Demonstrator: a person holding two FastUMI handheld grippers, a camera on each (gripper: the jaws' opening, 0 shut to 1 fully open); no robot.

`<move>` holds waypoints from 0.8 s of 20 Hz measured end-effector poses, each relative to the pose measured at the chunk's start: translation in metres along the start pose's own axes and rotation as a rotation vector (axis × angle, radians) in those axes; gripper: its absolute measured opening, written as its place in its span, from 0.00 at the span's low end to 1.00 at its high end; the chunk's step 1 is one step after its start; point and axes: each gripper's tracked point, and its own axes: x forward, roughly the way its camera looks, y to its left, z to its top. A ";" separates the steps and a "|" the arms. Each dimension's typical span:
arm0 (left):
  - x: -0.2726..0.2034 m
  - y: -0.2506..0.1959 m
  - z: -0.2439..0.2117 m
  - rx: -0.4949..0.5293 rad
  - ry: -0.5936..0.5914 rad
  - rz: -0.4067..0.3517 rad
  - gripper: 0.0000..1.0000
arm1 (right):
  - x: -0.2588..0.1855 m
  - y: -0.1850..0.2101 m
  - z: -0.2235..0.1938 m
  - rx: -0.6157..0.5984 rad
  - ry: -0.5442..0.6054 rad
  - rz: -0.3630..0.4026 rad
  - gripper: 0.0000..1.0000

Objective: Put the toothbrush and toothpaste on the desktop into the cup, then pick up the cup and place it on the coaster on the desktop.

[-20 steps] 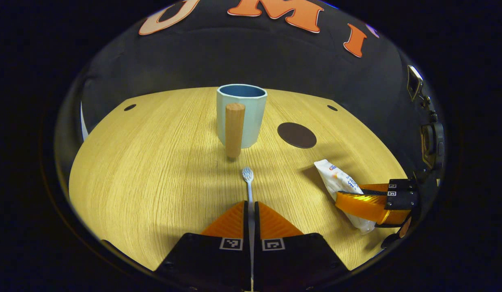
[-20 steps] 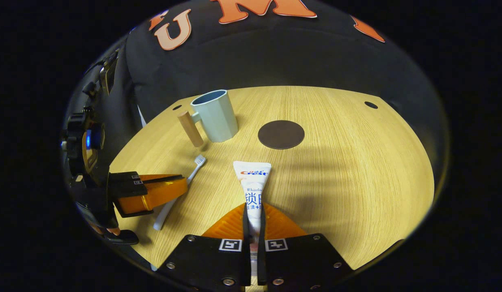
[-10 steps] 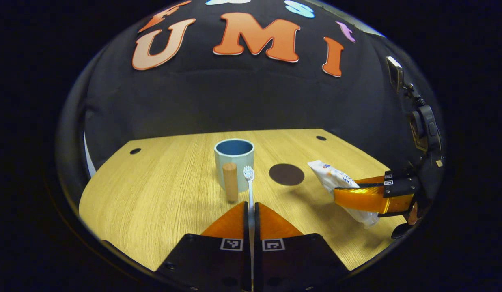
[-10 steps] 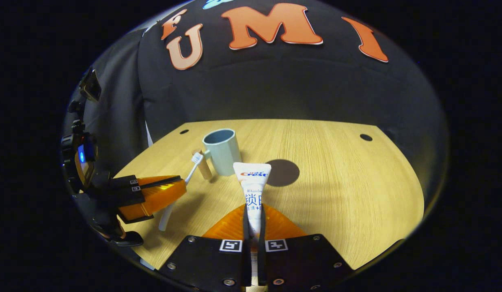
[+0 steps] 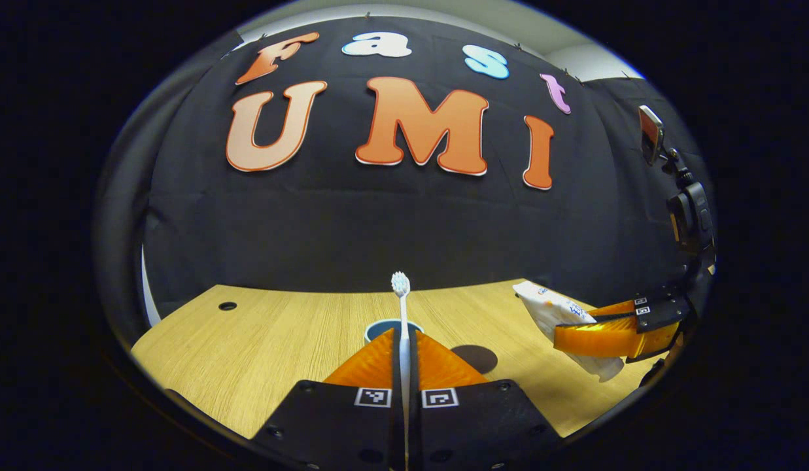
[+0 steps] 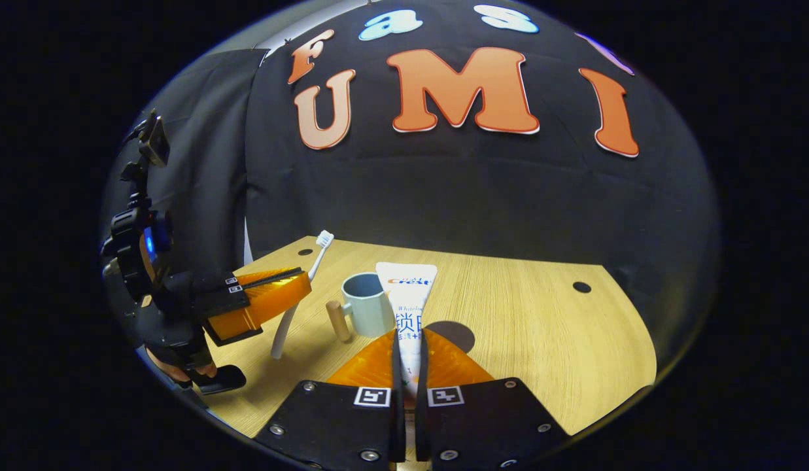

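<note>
The left hand-held gripper [image 5: 404, 356] is closed on the toothbrush [image 5: 402, 314], both fingers pressed to the handle, and the brush is held clear of the table [image 5: 273, 340] with its long axis along the fingers, bristles up and forward. In the left gripper view the cup [image 5: 386, 329] is seen directly ahead and below, its rim half hidden behind the fingertips, so the brush lies almost in line with the mouth of the cup. In the right gripper view the same gripper [image 6: 273, 294] is seen to the left of the cup [image 6: 368, 304], with the toothbrush [image 6: 299, 294] slanted, tail end low and pointing at the table short of the cup's wooden handle [image 6: 339, 320]. The left gripper is judged the nearer to the cup, and its next move is judged to turn on carrying the brush over the rim and bringing it closer to upright before release. The right hand-held gripper [image 6: 407, 363] is closed on the toothpaste [image 6: 407, 301], gripped low on the tube, whose flat crimped end stands up and forward; it too is lifted off the table. From this gripper the cup lies ahead and slightly left, with the tube overlapping its right side in the picture, and the coaster [image 6: 451, 335] lies just right of the cup on the table. In the left gripper view the right gripper [image 5: 607, 330] is seen far to the right, the toothpaste [image 5: 561, 314] held slantwise.
</note>
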 end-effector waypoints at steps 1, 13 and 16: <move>0.005 0.003 0.005 -0.002 -0.015 -0.002 0.02 | 0.002 -0.002 0.007 -0.009 -0.015 -0.004 0.06; 0.088 0.023 0.058 0.008 -0.167 -0.018 0.02 | 0.042 -0.017 0.063 0.005 -0.125 -0.005 0.06; 0.109 0.018 0.063 0.015 -0.183 -0.032 0.02 | 0.051 -0.019 0.077 -0.002 -0.157 -0.001 0.06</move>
